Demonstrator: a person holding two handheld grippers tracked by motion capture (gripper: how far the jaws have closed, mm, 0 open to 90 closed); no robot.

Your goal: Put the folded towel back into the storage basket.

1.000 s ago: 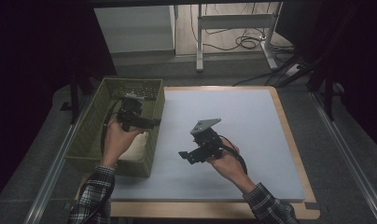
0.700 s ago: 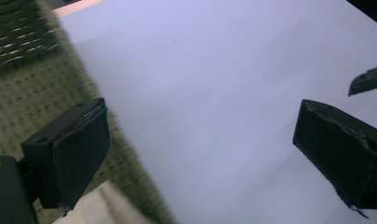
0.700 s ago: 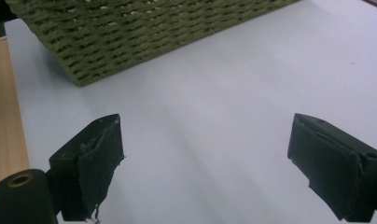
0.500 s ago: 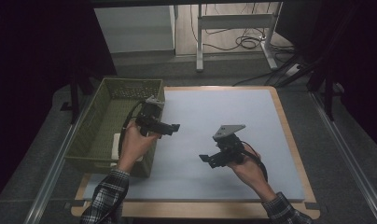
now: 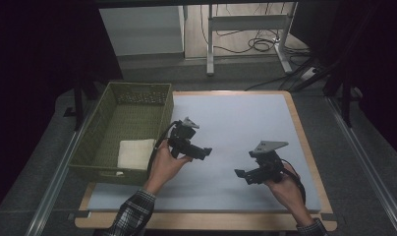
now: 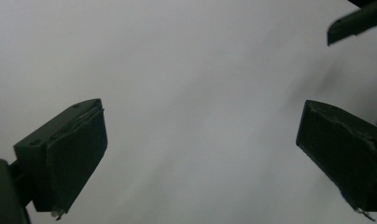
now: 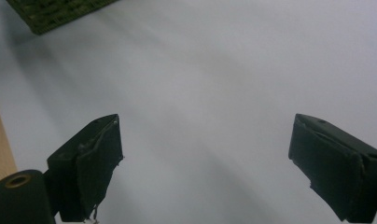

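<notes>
Both grippers have shifted rightward, away from the basket (image 5: 96, 147).
Left gripper (image 5: 204, 152) at frame centre and right gripper (image 5: 240, 174) lower right hover jaws spread, empty; folded white cloth (image 5: 134, 153) lies in the basket.

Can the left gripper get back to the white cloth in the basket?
Probably yes. The left gripper is open and holds nothing, beside the basket. The basket has no lid, and the white cloth lies uncovered at its near end. It would only need to lift over the wall.

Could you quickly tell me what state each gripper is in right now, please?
Left gripper: open, holding nothing, over the grey mat.
Right gripper: open, holding nothing.
</notes>
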